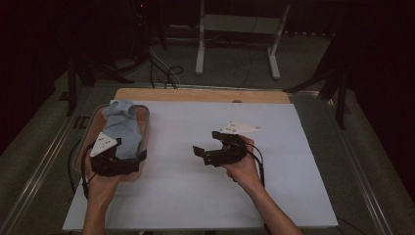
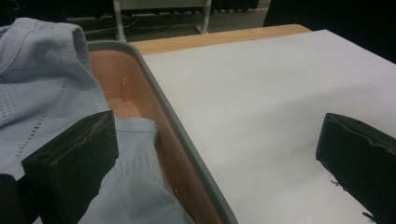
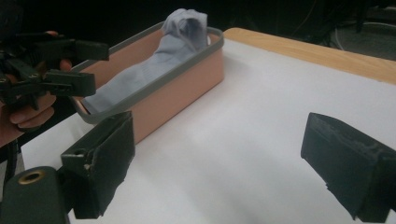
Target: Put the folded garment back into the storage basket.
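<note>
Knitted cloth sock (image 3: pixel 154 70); smooth plastic bin (image 3: pixel 187 84); matt white sheet (image 1: pixel 205 191).

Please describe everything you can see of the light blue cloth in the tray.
The light blue cloth looks like a soft knitted garment, with ribbed parts and rows of small holes. It lies crumpled along the inside of the pink tray with a grey rim; its far end is bunched up above the rim. The left tool is open at the tray's near end, one jaw over the cloth and the other over the white sheet; whether it touches the cloth is unclear.
</note>
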`<action>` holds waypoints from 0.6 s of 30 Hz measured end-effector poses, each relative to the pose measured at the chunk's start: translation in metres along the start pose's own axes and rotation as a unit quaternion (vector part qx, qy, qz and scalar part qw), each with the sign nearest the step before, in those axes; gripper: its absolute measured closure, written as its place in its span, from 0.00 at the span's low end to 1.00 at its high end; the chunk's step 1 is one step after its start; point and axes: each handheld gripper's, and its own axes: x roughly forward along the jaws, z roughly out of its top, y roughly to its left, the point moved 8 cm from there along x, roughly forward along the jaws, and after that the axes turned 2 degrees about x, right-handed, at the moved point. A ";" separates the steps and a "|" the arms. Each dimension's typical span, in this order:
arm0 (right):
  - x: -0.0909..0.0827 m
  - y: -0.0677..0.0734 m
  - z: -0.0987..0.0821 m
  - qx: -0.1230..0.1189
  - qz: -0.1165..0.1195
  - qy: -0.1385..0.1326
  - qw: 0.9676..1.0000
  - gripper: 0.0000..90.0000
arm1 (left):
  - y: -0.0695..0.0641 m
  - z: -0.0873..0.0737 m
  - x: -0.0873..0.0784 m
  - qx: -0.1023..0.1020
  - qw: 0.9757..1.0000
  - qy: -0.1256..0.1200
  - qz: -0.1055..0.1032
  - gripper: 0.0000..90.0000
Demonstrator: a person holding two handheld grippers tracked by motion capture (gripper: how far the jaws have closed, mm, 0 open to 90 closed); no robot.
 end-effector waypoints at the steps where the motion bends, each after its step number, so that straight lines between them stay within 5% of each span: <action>1: -0.003 -0.002 0.000 0.001 -0.003 -0.003 1.000 0.11 | 0.000 0.000 0.000 0.000 1.000 0.000 0.000 0.00; 18: -0.057 -0.039 -0.020 -0.003 -0.041 -0.033 0.999 0.11 | -0.003 -0.001 -0.003 0.000 1.000 -0.005 -0.006 0.00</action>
